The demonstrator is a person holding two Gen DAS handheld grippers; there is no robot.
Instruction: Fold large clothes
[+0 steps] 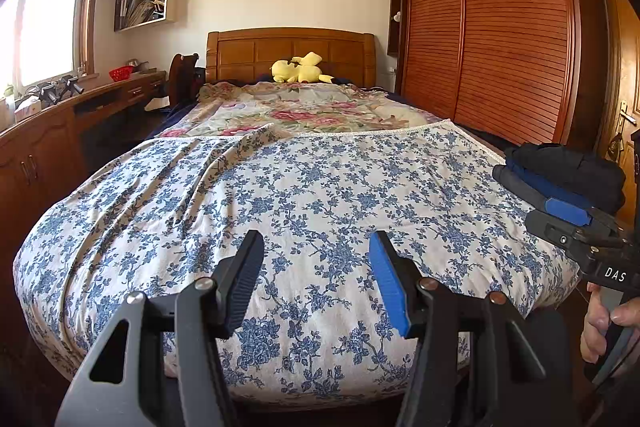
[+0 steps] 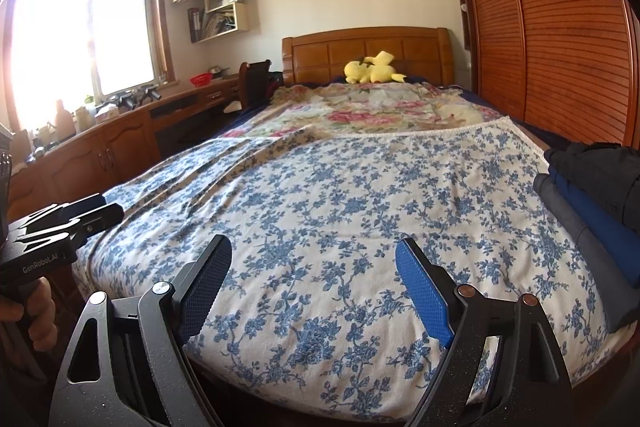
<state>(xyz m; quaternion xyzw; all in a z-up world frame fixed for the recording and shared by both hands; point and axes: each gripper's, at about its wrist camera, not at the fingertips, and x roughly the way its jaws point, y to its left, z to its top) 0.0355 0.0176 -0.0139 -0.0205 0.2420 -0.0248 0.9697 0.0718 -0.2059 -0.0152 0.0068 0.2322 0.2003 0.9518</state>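
Clothes pile (image 2: 592, 203) right on bed (image 2: 320, 195) (plush (image 2: 374, 69) behind).

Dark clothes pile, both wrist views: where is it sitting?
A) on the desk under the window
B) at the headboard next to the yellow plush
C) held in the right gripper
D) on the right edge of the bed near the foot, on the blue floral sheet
D: the dark clothes pile lies stacked on the blue floral sheet at the bed's right edge, near the wardrobe; the right gripper is open and empty.
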